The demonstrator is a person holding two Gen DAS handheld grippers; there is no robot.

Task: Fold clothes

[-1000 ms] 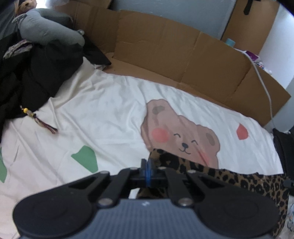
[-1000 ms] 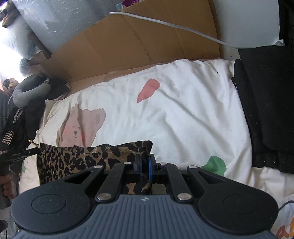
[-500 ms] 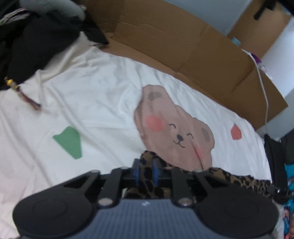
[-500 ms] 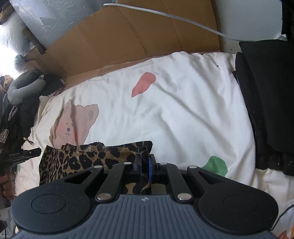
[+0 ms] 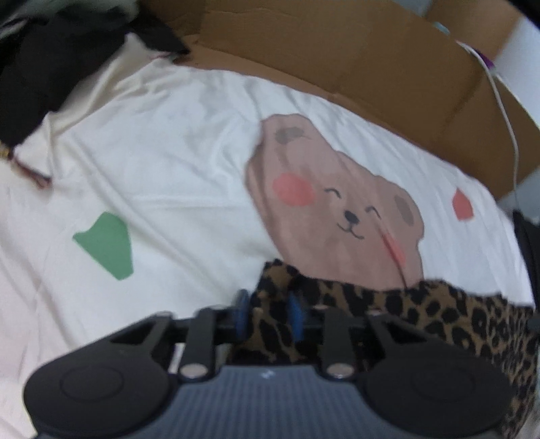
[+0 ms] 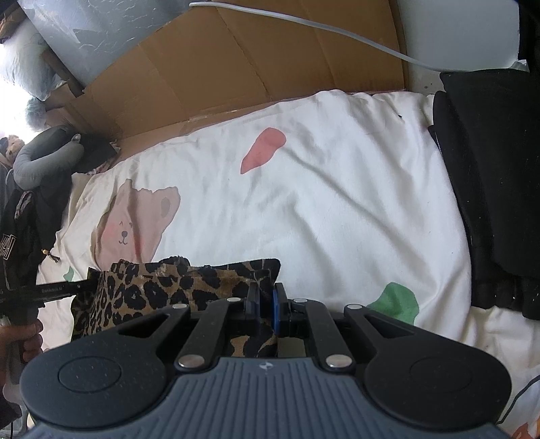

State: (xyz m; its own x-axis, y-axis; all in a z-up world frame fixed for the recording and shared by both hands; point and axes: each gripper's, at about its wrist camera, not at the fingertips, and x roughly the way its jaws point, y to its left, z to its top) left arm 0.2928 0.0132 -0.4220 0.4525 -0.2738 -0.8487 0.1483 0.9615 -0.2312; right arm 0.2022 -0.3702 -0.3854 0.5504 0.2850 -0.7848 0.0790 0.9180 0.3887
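Note:
A leopard-print garment [image 5: 438, 314] lies bunched on the white bear-print bedsheet [image 5: 189, 158]. In the left wrist view its left corner sits loose between the parted blue pads [image 5: 295, 312] of my left gripper [image 5: 268, 310], which stands open. In the right wrist view the garment [image 6: 158, 290] stretches leftward from my right gripper [image 6: 266, 304], which is shut on its right corner. The left gripper [image 6: 81, 287] shows there at the garment's left end, held by a hand [image 6: 20, 341].
Cardboard panels [image 6: 216, 74] line the far side of the bed, with a white cable [image 6: 303, 23] across them. Black clothing [image 6: 499, 189] is piled along the right edge, and dark clothes [image 5: 37, 77] and a grey pillow [image 6: 44, 158] are on the left.
My left gripper's pads have parted from shut to open around the garment corner and it has moved forward over the sheet. The right gripper keeps its hold and has barely shifted.

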